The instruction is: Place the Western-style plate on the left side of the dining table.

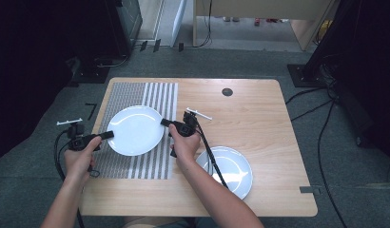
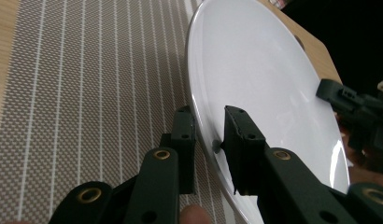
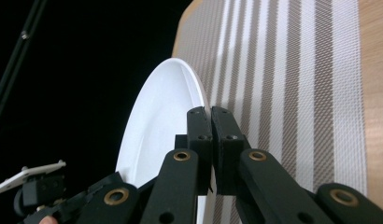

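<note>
A white plate [image 1: 135,130] is over the striped grey placemat [image 1: 131,95], held at both sides. My left gripper [image 1: 109,135] is shut on its left rim; in the left gripper view the rim [image 2: 255,70] runs between the jaws of my left gripper [image 2: 208,126]. My right gripper [image 1: 164,122] is shut on the plate's right rim; in the right gripper view its jaws [image 3: 209,112] pinch the thin edge of the plate [image 3: 157,121]. I cannot tell whether the plate rests on the mat or hangs just above it.
A second white plate [image 1: 231,168] lies on the wooden table [image 1: 259,123] at the front right, partly under the right forearm. A small dark round disc [image 1: 227,91] sits near the table's far edge. The placemat [image 3: 283,93] reaches the table's left side.
</note>
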Tool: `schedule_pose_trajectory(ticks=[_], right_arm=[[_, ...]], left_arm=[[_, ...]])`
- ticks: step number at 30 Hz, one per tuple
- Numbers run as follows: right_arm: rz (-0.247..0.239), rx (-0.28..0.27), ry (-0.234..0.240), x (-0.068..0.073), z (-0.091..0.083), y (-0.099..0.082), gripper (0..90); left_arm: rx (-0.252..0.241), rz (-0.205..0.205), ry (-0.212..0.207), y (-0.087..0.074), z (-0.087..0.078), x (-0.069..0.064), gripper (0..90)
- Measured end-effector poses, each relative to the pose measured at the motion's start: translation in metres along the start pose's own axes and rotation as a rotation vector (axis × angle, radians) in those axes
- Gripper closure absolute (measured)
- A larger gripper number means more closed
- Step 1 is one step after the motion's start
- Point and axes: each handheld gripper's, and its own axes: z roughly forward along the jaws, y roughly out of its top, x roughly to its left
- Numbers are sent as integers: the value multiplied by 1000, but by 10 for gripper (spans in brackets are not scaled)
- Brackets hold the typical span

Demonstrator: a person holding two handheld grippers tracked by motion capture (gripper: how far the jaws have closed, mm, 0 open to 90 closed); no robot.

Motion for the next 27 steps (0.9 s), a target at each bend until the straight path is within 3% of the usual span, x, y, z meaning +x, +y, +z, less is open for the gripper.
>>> schedule_pose_trajectory(ticks=[3,4,5,7,12,15,19,23,27], right_arm=[[14,-9,-17,-5,7,3,888],[29,-14,-28,-9,12,5,887],[29,-14,-28,-9,12,5,887],[33,-13,-36,-14,17,8,887],[41,-12,-59,-19,26,10,887],[49,-8,-75,-22,33,11,887],[61,-46,-111,-26,43,13,886],[80,-60,-122,-30,46,13,885],[53,-85,-146,-30,48,15,881]], left_arm=[[8,-25,-3,1,7,4,760],[11,-59,-10,2,14,10,767],[11,-59,-10,2,14,10,772],[0,-97,-15,3,19,14,783],[-35,-145,32,6,30,19,787],[-42,-150,62,9,35,18,785],[-46,-140,88,13,41,17,783],[-47,-148,97,15,47,18,785],[-41,-153,126,12,56,19,772]])
